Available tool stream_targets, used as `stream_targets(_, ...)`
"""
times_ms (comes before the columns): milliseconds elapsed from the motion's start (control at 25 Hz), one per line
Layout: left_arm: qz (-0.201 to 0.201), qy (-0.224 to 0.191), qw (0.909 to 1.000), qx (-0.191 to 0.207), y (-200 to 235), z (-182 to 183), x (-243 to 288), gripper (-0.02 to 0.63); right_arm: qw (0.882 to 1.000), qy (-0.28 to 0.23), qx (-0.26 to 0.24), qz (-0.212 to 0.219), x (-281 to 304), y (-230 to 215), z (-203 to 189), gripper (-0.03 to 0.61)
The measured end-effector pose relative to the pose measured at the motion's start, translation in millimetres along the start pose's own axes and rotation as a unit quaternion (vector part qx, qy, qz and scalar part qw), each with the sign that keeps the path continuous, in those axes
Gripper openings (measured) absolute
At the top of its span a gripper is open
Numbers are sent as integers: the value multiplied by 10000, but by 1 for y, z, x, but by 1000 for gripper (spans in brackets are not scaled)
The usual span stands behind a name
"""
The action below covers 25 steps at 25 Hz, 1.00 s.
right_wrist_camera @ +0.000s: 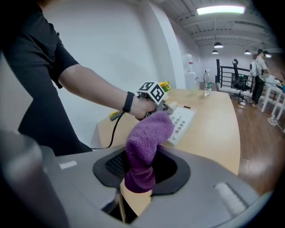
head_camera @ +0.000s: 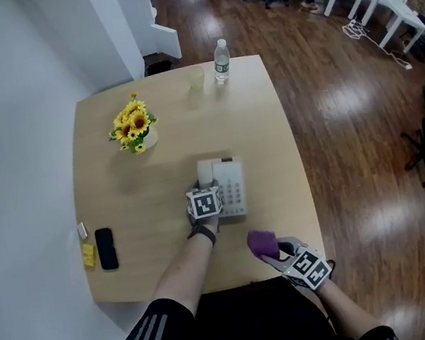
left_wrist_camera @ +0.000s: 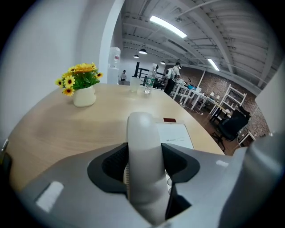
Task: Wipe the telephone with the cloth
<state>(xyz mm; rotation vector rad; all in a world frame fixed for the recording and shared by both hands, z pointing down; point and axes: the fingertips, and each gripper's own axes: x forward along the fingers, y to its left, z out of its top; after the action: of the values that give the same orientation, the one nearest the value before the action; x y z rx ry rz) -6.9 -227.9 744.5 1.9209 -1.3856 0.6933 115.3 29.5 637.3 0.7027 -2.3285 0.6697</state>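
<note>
Telephone [head_camera: 230, 188] on table [head_camera: 270, 128], flowers [head_camera: 133, 126] behind left, bottle [head_camera: 221, 60] farthest back

One telephone [head_camera: 232, 190], cloth [head_camera: 261, 242], bottle [head_camera: 221, 60], perhaps cup [head_camera: 196, 78].

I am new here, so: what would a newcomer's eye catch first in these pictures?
The fluffy purple cloth, held in the right gripper at the near edge of the wooden table, stands out most. The left gripper grips the white telephone handset mid-table. Yellow sunflowers in a white pot stand far left.

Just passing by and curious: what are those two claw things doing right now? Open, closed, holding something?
Left gripper: closed on the phone handset.
Right gripper: closed on the purple cloth.
</note>
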Motion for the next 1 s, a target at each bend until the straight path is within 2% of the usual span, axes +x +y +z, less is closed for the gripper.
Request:
stream_targets(240, -379, -5, 9990, 236, -5, 6, -11, 258, 9999, -145, 83, -28, 1, -1, 11, 132)
stream_targets(480, -937, -296, 9950, 186, -6, 12, -62, 256, 9974, -645, 318, -31, 0, -4, 46, 133)
stream_targets(600, -1318, -554, 9882, 543, -8, 10, -102, 256, 9949, -905, 456, 9, 2, -2, 64, 133)
stream_targets(760, -1731, -768, 9757, 1099, -7, -11, -158, 256, 9913, -1215, 496, 38, 2, 9, 85, 133)
stream_targets(880, -1917, -885, 9698, 1219, -5, -29, -194, 250, 9891, -1384, 490, 77, -2, 19, 96, 133)
stream_targets(1000, -1997, -1068, 9673, 1142, -5, -37, -225, 244, 9892, -1410, 368, 144, -8, 29, 98, 133)
